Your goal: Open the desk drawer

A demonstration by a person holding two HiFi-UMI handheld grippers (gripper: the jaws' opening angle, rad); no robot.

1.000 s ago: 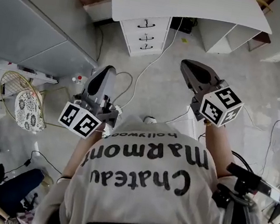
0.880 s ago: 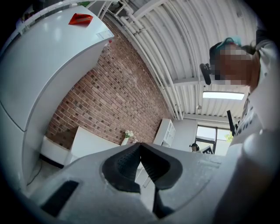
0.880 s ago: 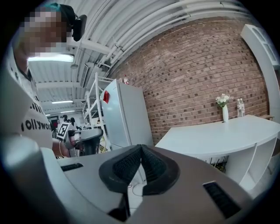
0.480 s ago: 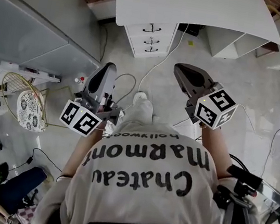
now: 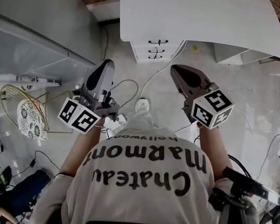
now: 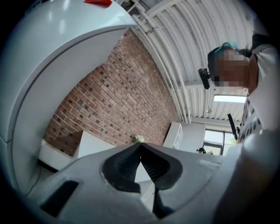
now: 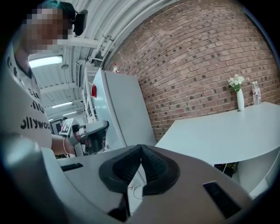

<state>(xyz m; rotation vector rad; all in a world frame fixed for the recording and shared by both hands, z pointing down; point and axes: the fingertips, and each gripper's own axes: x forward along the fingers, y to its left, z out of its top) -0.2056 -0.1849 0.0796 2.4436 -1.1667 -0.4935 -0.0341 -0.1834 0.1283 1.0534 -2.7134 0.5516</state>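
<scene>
The white desk [image 5: 198,12] fills the top of the head view. Under its left end stands a white drawer unit [image 5: 156,51] with three black handles, all drawers closed. My left gripper [image 5: 105,67] is held over the floor, below and left of the unit, well short of it. My right gripper [image 5: 177,71] hovers just right of the unit's front, apart from it. In both gripper views the dark pads meet with nothing between them: left gripper [image 6: 140,146], right gripper [image 7: 140,148]. The right gripper view shows the desk top [image 7: 227,131] from the side, with my left gripper [image 7: 89,133] beyond it.
Cables and a white power strip [image 5: 142,104] lie on the floor between me and the drawers. A large grey cabinet [image 5: 30,39] stands at the left, a white shelf unit [image 5: 238,55] under the desk's right. A vase of flowers [image 7: 239,94] and a bottle [image 7: 256,92] stand on the desk.
The person has stepped toward the desk, which now looms larger. Both grippers have come forward with the body, closer to the drawer unit, and stay shut.
</scene>
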